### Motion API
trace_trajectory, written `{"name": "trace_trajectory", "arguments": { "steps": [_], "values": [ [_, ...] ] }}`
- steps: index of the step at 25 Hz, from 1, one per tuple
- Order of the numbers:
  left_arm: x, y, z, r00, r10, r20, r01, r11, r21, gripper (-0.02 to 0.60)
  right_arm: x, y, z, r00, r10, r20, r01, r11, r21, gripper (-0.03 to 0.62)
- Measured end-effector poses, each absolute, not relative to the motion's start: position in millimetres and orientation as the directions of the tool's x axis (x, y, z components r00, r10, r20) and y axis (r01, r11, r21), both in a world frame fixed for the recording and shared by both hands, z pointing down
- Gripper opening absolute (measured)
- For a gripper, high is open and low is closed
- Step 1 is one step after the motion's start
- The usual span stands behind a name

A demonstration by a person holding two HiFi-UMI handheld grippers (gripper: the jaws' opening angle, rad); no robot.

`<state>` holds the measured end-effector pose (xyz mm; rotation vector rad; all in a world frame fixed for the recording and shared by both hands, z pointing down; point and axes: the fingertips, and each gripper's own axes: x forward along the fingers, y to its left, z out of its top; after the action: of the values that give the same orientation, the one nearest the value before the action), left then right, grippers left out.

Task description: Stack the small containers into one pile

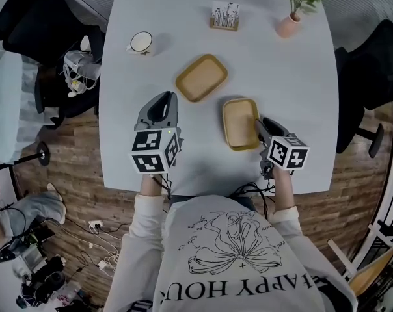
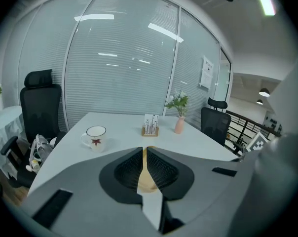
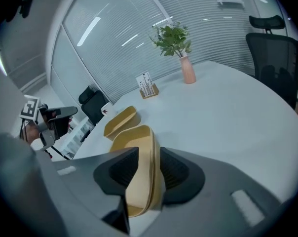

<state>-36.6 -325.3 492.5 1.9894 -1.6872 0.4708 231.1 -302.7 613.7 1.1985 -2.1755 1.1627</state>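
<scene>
From the head view, two tan trays sit on the table (image 1: 183, 158). The near tray (image 1: 241, 123) lies with its long axis running away from the person. The far tray (image 1: 201, 77) lies beyond it and to the left, turned on a diagonal and well apart from it. The right claw (image 1: 260, 125) sits at the near tray's right-hand edge. The left claw (image 1: 165, 98) hovers just short of the far tray, which lies ahead of its tips and a little to the right, so the left is the nearer hand for that one. In the left gripper view, the left claw (image 2: 143, 151) is closed to a thin slit and holds nothing. A strip of the far tray (image 2: 145, 177) shows through the slit, straight ahead on the table. In the right gripper view, the right claw (image 3: 148, 154) stands wide, its jaws either side of the near tray's (image 3: 139, 181) side wall without seeming to pinch it, and the tray looks set down. The far tray (image 3: 122, 121) lies further along the same line. Whoever moves next, one tray must probably be turned so the long axes match before it nests.
</scene>
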Motion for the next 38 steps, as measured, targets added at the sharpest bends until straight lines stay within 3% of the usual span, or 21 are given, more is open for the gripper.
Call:
{"name": "trace_trajectory", "arguments": {
  "steps": [5, 7, 8, 17, 25, 30, 38],
  "values": [
    [-47.9, -374.8, 492.3, 0.21, -0.811, 0.546, -0.977, -0.194, 0.087, 0.019, 232.2, -298.1, 604.0, -0.526, -0.548, 0.65, -0.846, 0.256, -0.468, 0.146],
    [-46.6, -393.8, 501.9, 0.234, -0.795, 0.559, -0.969, -0.236, 0.07, 0.095, 234.4, -298.6, 601.2, -0.515, -0.561, 0.648, -0.851, 0.245, -0.465, 0.146],
    [-45.0, -402.6, 509.6, 0.249, -0.78, 0.574, -0.963, -0.264, 0.059, 0.103, 235.6, -299.0, 600.3, -0.511, -0.566, 0.647, -0.853, 0.239, -0.464, 0.146],
    [-36.3, -434.8, 599.7, 0.336, -0.601, 0.725, -0.914, -0.393, 0.098, 0.103, 242.4, -292.5, 605.9, -0.448, -0.57, 0.689, -0.886, 0.178, -0.429, 0.146],
    [-28.7, -431.4, 639.1, 0.372, -0.507, 0.778, -0.888, -0.437, 0.14, 0.089, 241.7, -282.9, 612.5, -0.411, -0.56, 0.719, -0.903, 0.143, -0.405, 0.146],
    [-31.4, -429.2, 640.0, 0.419, -0.496, 0.761, -0.88, -0.427, 0.206, 0.031, 239.7, -280.7, 607.5, -0.386, -0.575, 0.721, -0.912, 0.122, -0.391, 0.146],
    [-36.6, -415.7, 586.8, 0.466, -0.583, 0.665, -0.884, -0.333, 0.328, 0.025, 244.6, -270.2, 578.8, -0.313, -0.651, 0.691, -0.931, 0.066, -0.36, 0.146]
  ]
}}
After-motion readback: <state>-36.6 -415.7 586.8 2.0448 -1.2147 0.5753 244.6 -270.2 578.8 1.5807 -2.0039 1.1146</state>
